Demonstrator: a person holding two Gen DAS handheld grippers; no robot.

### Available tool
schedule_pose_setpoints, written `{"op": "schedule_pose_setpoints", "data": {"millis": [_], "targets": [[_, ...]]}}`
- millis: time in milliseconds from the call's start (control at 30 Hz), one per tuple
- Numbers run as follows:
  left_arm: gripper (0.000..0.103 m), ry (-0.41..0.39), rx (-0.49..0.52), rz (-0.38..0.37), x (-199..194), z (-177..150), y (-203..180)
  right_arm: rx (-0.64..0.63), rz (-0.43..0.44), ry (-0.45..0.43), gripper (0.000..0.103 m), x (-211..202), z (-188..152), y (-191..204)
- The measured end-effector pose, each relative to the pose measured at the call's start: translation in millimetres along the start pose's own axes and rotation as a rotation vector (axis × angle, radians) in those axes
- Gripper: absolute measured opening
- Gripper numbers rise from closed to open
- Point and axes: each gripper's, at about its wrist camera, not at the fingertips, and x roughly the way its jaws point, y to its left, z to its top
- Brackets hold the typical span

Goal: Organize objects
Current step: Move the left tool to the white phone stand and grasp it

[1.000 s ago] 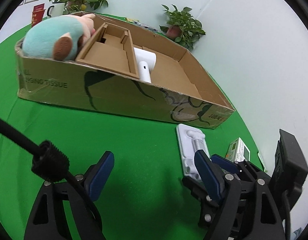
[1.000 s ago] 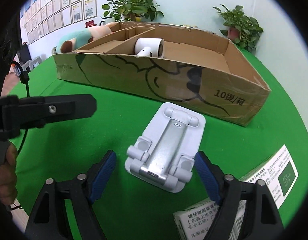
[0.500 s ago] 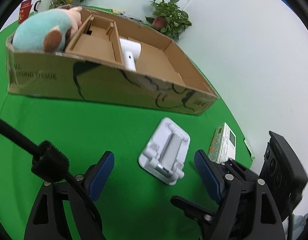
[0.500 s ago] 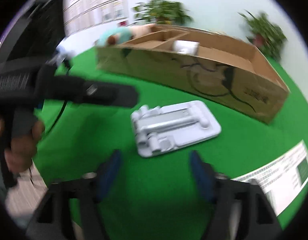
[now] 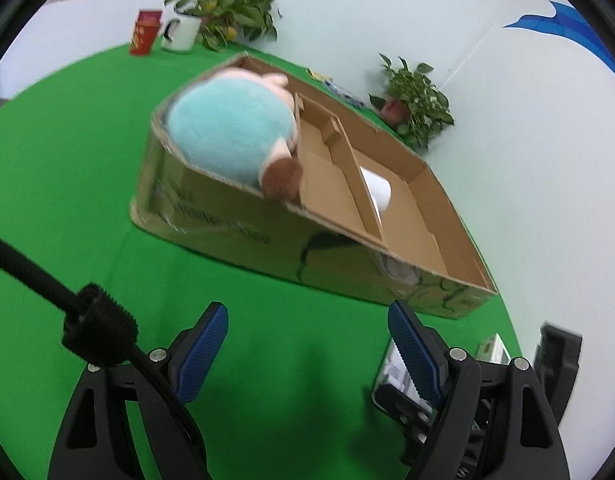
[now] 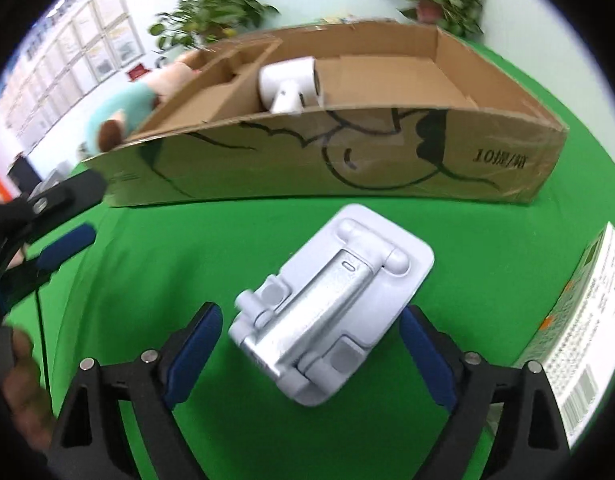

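A white folding phone stand point(image 6: 331, 308) lies flat on the green table, between the open fingers of my right gripper point(image 6: 309, 354), which touch nothing. A long cardboard box point(image 6: 347, 160) with dividers stands behind it. The box holds a white hair dryer point(image 6: 291, 84) in the middle and a teal plush toy point(image 5: 231, 140) at its left end. My left gripper point(image 5: 311, 356) is open and empty above bare green table in front of the box point(image 5: 267, 236). The stand's edge point(image 5: 391, 364) shows behind its right finger.
A green and white carton point(image 6: 583, 340) lies at the right of the stand. Potted plants point(image 5: 227, 4) point(image 5: 415, 104), a red tin point(image 5: 145, 32) and a white mug point(image 5: 181, 34) stand at the table's far edge. The left gripper point(image 6: 47, 216) shows at the left of the right wrist view.
The left gripper has swung left, so the stand has slid from between its fingers to behind the right one. The right gripper has turned back and closed in around the stand.
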Motion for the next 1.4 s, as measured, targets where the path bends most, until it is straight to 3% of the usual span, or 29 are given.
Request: {"op": "schedule_pose_setpoints", "data": {"millis": [233,400,633,700,867,967,1133,1267,1400], "targets": [[0.081,0.101,0.010,-0.127,15.5,-5.1,3.5,-0.102,-0.045,-0.034,0.088,6.3,-0.9,5.3],[0.081,0.155,0.055,-0.200,23.4,-15.9,-7.3,-0.195,0.030,-0.057,0.077,-1.0,-10.4,0.9],[0.081,0.315,0.103,-0.345,45.8,-51.3,-45.5,-0.373,0.186,-0.034,0.072,-16.0,-30.7,-7.4],[0.081,0.325,0.103,-0.363,48.2,-60.3,-53.7,-0.395,0.232,-0.016,0.071,-25.0,-38.0,-12.7],[0.082,0.313,0.067,-0.346,53.2,-61.2,-60.9,-0.331,0.284,-0.010,0.072,-32.9,-42.5,-30.1],[0.081,0.299,0.014,-0.326,53.7,-59.1,-55.1,-0.288,0.271,-0.026,0.080,-29.0,-40.0,-23.5],[0.076,0.291,-0.030,-0.298,59.4,-48.7,-50.3,-0.258,0.214,-0.071,0.080,-19.1,-32.3,-9.7],[0.072,0.289,-0.063,-0.296,60.0,-45.9,-45.4,-0.272,0.159,-0.082,0.069,-17.6,-30.5,-8.2],[0.072,0.281,-0.036,-0.283,57.1,-45.1,-45.2,-0.283,0.168,-0.080,0.069,-18.0,-31.3,-8.8]]}}
